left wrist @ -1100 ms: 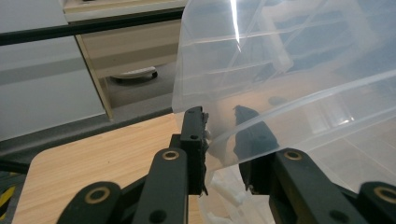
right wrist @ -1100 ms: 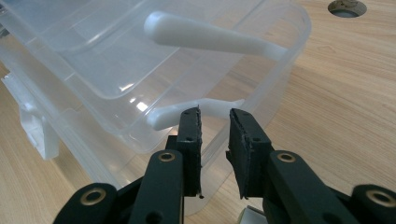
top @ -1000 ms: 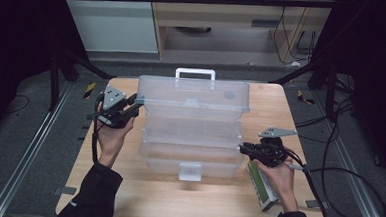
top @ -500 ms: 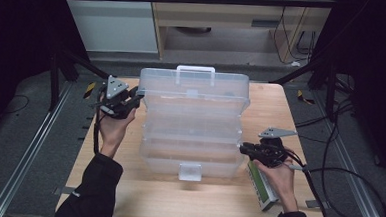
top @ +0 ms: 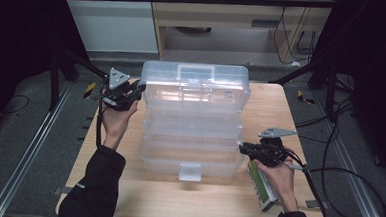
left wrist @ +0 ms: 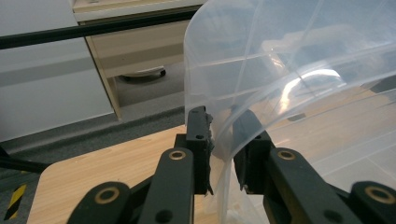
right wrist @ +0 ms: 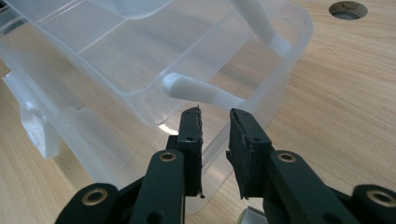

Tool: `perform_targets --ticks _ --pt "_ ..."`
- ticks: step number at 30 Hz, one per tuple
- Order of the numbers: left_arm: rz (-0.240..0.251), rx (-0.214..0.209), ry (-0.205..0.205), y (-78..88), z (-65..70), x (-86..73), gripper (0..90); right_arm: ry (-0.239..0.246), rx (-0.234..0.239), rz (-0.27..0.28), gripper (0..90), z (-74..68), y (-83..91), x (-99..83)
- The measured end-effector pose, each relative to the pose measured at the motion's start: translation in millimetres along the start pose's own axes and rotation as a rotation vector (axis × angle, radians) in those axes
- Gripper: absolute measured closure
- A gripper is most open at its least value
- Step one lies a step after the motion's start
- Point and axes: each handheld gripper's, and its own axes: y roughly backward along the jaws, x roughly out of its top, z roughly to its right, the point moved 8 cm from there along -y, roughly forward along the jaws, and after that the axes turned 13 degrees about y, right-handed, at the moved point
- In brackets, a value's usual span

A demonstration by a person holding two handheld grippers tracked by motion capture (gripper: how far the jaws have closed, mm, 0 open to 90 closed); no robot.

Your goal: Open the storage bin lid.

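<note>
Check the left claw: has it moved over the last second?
Yes. The left claw, clamped on the clear box's lid, has gone toward the table's far edge, swinging the lid with it.

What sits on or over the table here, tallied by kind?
Clear plastic tiered organizer box: 1
Green and white carton: 1
Hand-held tongs: 2, left tongs clamped on the box's lid edge, right tongs at the box's right side
Total: 4

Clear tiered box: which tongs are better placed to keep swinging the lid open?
Left. The left tongs already pinch the lid edge; the right tongs sit low at the base tray corner.
</note>
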Motion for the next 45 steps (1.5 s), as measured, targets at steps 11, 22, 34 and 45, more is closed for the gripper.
perform_targets --ticks 11,22,34,45 --pt "-0.007 0.030 -0.002 -18.3 -3.2 10.9 77.5 0.001 0.003 -0.001 74.7 -0.3 -0.1 0.1" --pt "-0.017 0.048 0.018 -37.5 -7.9 17.8 78.2 0.013 0.003 -0.001 74.5 0.3 -0.3 0.1" --pt "-0.037 0.054 0.056 -60.2 -14.5 23.1 78.6 0.016 0.005 -0.001 74.5 0.2 -0.3 0.1" --pt "-0.052 0.077 0.070 -82.0 -20.5 24.4 77.9 0.016 0.007 -0.003 74.3 0.1 -0.3 0.1"
